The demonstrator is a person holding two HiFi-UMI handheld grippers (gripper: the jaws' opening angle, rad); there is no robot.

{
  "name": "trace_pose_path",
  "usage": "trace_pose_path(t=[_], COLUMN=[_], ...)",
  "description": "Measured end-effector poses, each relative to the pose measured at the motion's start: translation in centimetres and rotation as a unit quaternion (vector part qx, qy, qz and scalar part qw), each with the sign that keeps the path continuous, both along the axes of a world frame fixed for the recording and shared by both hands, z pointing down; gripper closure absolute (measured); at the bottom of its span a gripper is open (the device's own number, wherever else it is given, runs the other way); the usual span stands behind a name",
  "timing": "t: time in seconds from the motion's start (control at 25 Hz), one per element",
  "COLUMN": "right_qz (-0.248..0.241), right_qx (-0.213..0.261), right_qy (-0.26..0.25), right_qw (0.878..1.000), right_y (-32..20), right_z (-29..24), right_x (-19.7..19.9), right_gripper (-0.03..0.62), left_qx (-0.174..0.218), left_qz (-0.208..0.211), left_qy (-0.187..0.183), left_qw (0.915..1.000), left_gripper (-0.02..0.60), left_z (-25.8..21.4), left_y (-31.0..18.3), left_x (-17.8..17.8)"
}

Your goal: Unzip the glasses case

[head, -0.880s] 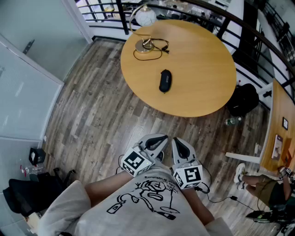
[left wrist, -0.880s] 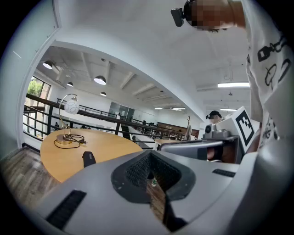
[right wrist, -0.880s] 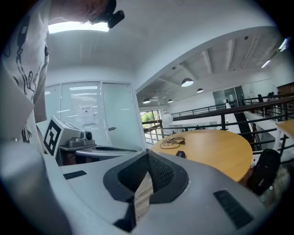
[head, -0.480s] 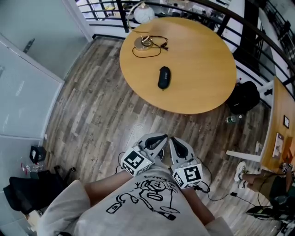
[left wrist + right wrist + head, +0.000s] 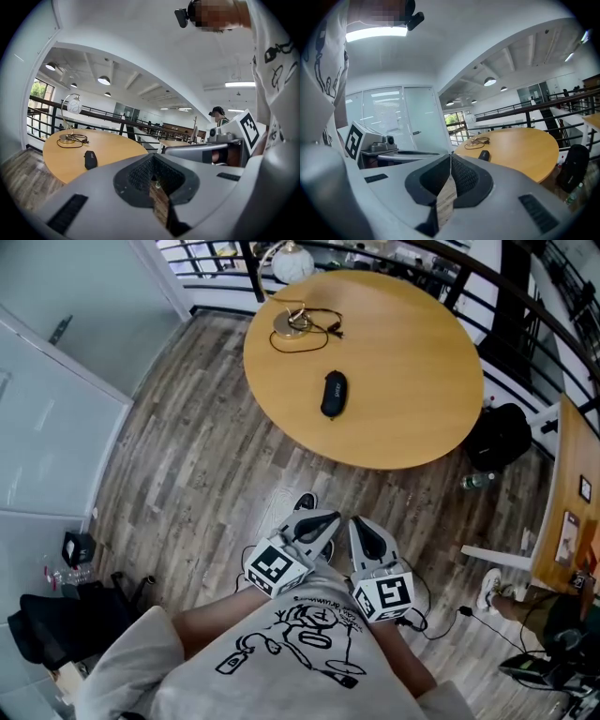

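Black oval fabric-shell glasses case [image 5: 334, 394] lies flat on the round pale-wood table [image 5: 412, 381], well ahead of both grippers, and nothing touches it. I judge it light and semi-rigid, likely to skate on the smooth top. My plan is to pin the body with one gripper and pinch the zip pull with the other. I can't make out the pull from here. Left gripper [image 5: 330, 518] and right gripper [image 5: 360, 523] sit side by side against the person's torso, aimed slightly down. Both have jaws pressed together and empty.

Tongs [image 5: 153, 157] closed, glasses case [image 5: 90, 160] on round table [image 5: 117, 147]
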State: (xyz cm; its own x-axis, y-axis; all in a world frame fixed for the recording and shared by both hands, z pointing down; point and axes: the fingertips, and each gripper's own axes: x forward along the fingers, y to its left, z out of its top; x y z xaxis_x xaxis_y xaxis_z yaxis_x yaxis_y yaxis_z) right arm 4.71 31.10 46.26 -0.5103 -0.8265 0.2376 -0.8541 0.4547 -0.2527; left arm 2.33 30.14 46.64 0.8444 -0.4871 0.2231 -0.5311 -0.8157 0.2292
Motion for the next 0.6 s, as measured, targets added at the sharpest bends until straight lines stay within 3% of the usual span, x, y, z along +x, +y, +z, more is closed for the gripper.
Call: trace_pose_path(t=[0.28, 0.6], right_qz=[0.001, 0.001], right_qx=[-0.003, -0.009], right_qy=[-0.002, 0.002], right_qw=[1.000, 1.000], right_y=[-2.9, -9.6], right_z=[0.3, 0.8], right_x=[0.2, 0.1], right_gripper=[0.569, 0.569], left_qx=[-0.004, -0.002], left_qz=[-0.011, -0.012], left_qy=[0.002, 0.005], left_qw=[0.9999, 0.9999], left_gripper=[0.575, 0.575], left_z=[0.4, 0.4], left_y=[-2.9, -9.5], left_x=[-0.3, -0.5])
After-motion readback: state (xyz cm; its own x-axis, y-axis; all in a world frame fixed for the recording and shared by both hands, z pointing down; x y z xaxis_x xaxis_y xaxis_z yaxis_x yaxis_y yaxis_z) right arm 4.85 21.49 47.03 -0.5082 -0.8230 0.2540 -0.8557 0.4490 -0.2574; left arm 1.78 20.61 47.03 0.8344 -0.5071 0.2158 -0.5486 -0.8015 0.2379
